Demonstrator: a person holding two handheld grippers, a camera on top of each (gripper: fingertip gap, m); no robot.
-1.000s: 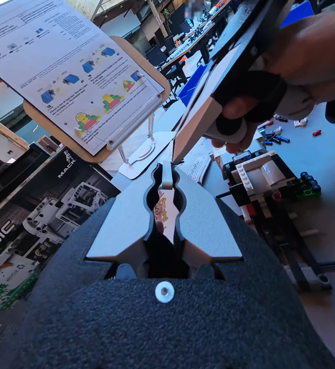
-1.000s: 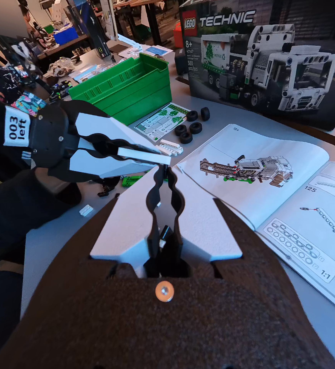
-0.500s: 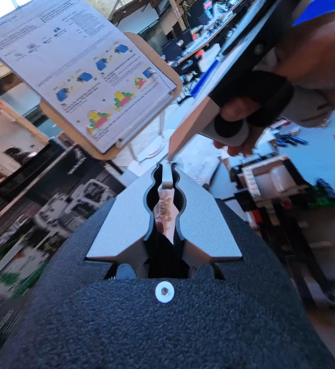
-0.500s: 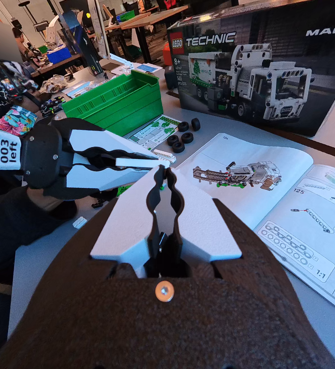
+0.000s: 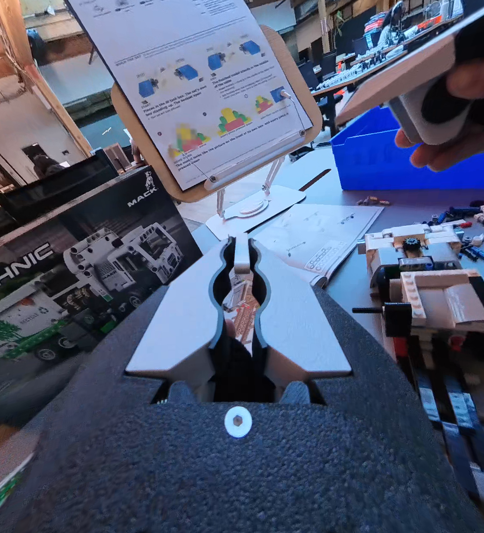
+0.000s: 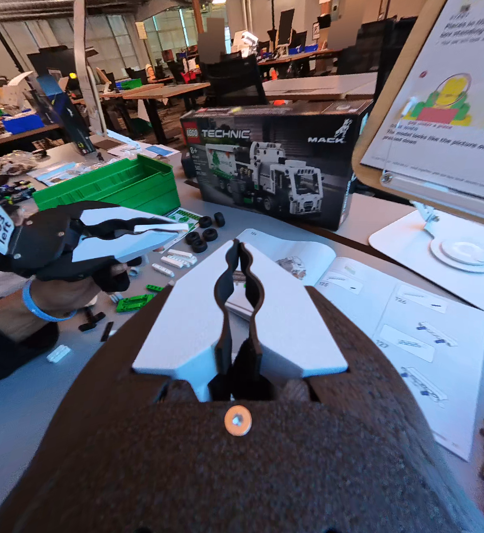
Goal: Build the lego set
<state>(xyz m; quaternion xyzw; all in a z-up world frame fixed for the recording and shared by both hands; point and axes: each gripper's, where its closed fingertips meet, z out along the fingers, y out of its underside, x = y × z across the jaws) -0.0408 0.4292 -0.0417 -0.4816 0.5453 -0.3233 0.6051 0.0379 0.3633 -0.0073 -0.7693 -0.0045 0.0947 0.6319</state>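
My left gripper [image 5: 241, 240] is shut on a thin white Lego piece [image 5: 241, 256] that stands upright between its tips, held in the air. The right wrist view shows this gripper [image 6: 177, 227] at the left with the white piece [image 6: 160, 228] pinched flat. My right gripper [image 6: 238, 245] is shut, tips together, with nothing visible between them. It hovers over the open instruction booklet [image 6: 379, 302] and shows blurred at the top right of the left wrist view [image 5: 342, 119]. The partly built truck model [image 5: 425, 277] stands on the table at the right.
The set's box [image 6: 264, 161] stands at the back, beside a green bin [image 6: 113, 184]. Black tyres [image 6: 203, 233], white beams [image 6: 177, 256] and green pieces [image 6: 134, 302] lie loose. A blue bin [image 5: 408, 155] and a sheet on a stand [image 5: 206, 86] are behind. The gap from one gripper's tips to the other's is roughly 12 centimetres.
My right gripper has drawn up and away from the white piece in my left gripper, and its jaws have closed fully. My left gripper has kept its hold and turned.
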